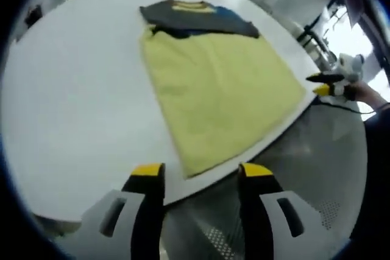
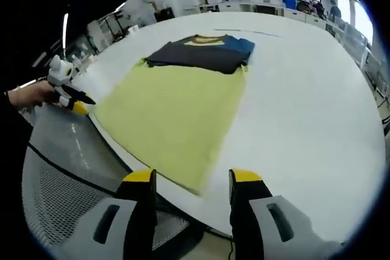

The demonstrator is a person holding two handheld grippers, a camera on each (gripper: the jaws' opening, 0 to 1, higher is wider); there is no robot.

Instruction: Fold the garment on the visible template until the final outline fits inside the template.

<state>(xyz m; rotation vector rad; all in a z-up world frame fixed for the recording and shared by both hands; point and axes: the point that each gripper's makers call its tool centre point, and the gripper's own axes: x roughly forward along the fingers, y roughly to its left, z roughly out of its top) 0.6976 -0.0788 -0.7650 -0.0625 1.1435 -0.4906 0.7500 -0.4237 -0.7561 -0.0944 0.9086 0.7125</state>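
Garment (image 1: 201, 19): dark grey with a yellow collar band and a blue part at one side; lies folded into a wide band across the far end of the template, overlapping its far edge. Also seen in the right gripper view (image 2: 204, 52).
Table (image 1: 73, 108): large white surface, rounded by the fisheye lens; carries the template and the garment. The near edge runs just beyond both sets of jaw tips. In the right gripper view (image 2: 317, 108) a broad bare area lies to the right of the template.
Template (image 1: 219, 101): pale yellow rectangular sheet, flat on the table, one corner reaching the near table edge. Most of its surface is uncovered. In the right gripper view (image 2: 173, 114) its near corner sits just ahead of the jaws.
Mesh surface (image 1: 317, 150): grey perforated material below and in front of the table edge; in the right gripper view (image 2: 67, 168) it has a dark curved border.
Left gripper (image 1: 201, 172): jaws spread wide apart, yellow-tipped, nothing between them; held off the table at its near edge, tips short of the template corner. In the right gripper view (image 2: 76, 98) it appears at the left, held in a hand (image 2: 30, 94), beside the table edge.
Right gripper (image 2: 192, 178): jaws spread wide apart, nothing gripped; tips above the near table edge, close to the template corner. In the left gripper view (image 1: 332, 84) it appears at the right, near the table edge, held in a hand (image 1: 368, 92).
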